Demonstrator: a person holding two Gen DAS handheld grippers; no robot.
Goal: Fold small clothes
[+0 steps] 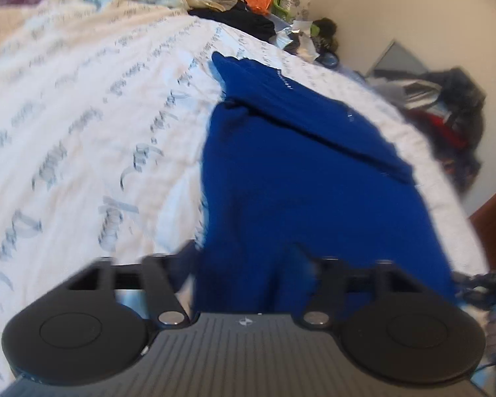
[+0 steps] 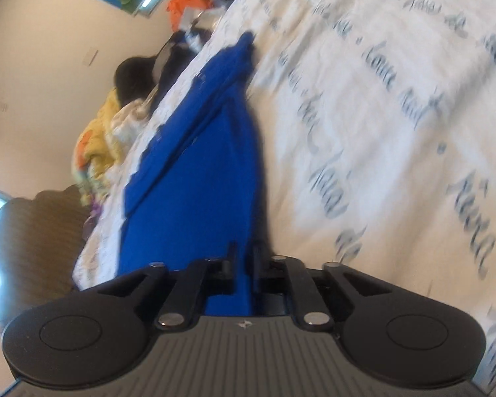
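Pinching a blue garment (image 2: 195, 172) edge, the right tongs (image 2: 244, 261) sit nearly closed with cloth between the fingers, while the left tongs (image 1: 248, 264) gape wide, fabric lying loose between them. Garment stretches ahead of both tongs across the bed (image 1: 82, 115). Risk: one-sided hold drags the fold crooked, or thin cloth slips out.

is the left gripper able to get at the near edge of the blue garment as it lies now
Probably yes. The left gripper is open right at the blue garment, whose near edge lies between its fingers on the bedsheet, with nothing over it.
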